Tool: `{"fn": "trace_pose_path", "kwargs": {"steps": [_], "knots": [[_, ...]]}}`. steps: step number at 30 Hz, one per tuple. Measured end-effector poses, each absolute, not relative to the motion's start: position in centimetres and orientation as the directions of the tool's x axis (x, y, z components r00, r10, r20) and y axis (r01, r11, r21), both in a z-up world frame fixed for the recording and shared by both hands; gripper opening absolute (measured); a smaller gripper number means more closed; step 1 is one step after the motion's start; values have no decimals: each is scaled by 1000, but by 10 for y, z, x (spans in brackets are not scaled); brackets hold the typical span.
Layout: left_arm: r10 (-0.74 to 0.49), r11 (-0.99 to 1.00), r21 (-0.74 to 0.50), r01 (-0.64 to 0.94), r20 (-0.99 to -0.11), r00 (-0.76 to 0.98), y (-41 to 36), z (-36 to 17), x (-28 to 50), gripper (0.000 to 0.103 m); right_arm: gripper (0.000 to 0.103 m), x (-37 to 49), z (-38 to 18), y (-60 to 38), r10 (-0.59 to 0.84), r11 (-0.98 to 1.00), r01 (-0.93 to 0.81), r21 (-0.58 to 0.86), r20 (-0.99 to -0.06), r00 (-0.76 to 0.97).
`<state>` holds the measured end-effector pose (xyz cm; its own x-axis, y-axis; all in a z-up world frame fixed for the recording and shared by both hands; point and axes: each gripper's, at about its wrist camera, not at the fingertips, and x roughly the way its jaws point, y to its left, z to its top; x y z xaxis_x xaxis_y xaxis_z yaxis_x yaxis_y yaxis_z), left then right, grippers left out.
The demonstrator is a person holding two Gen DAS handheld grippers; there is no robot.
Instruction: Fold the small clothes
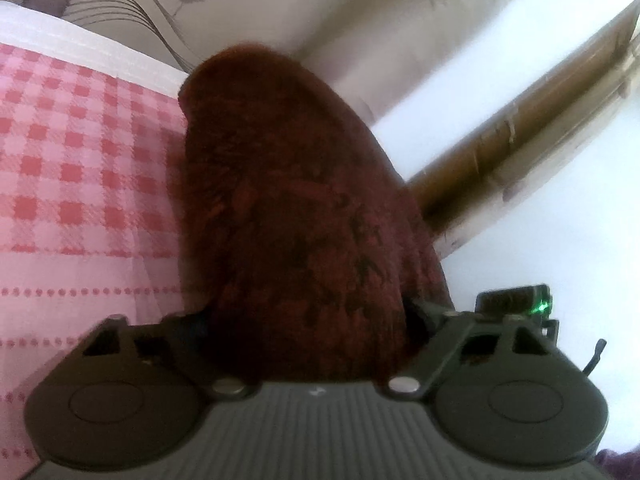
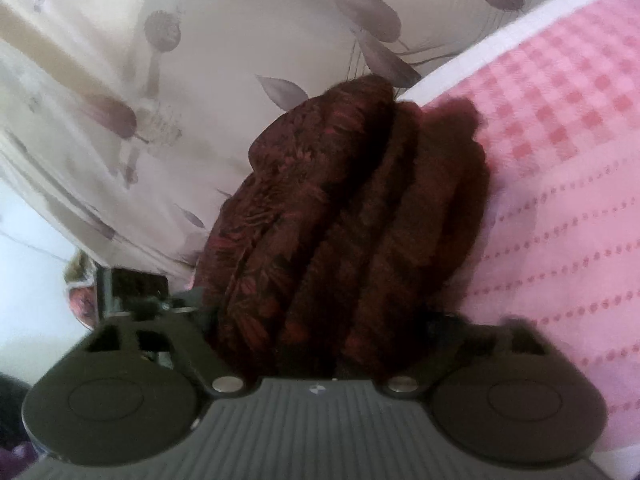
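A dark red patterned garment (image 1: 296, 216) fills the middle of the left wrist view and hides my left gripper's fingers. My left gripper (image 1: 308, 320) is shut on it and holds it above the pink checked cloth (image 1: 80, 160). In the right wrist view the same garment (image 2: 344, 220) hangs bunched in several thick folds. My right gripper (image 2: 320, 320) is shut on it, fingers hidden by the fabric. The pink cloth (image 2: 560, 200) lies to the right there.
A cream curtain with grey leaf print (image 2: 160, 80) hangs behind. A brown wooden rail (image 1: 520, 132) runs diagonally at the right of the left wrist view. A white border (image 1: 60, 36) edges the pink cloth.
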<state>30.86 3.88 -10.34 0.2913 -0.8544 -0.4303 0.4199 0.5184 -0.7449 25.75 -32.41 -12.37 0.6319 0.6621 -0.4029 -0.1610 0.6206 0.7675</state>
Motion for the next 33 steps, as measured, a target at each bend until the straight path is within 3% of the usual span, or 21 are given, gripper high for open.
{"fn": "trace_pose_path", "kwargs": {"steps": [4, 24, 33], "knots": [[-845, 533, -729, 430, -435, 311, 42, -91, 292, 74, 66, 247, -119, -318, 657, 609, -171, 774, -371, 656], [-747, 651, -660, 374, -470, 470, 111, -46, 182, 74, 64, 160, -63, -224, 717, 593, -297, 749, -323, 618], [-736, 661, -659, 358, -479, 478, 128, -46, 153, 74, 64, 131, -55, -191, 729, 610, -338, 717, -341, 593]]}}
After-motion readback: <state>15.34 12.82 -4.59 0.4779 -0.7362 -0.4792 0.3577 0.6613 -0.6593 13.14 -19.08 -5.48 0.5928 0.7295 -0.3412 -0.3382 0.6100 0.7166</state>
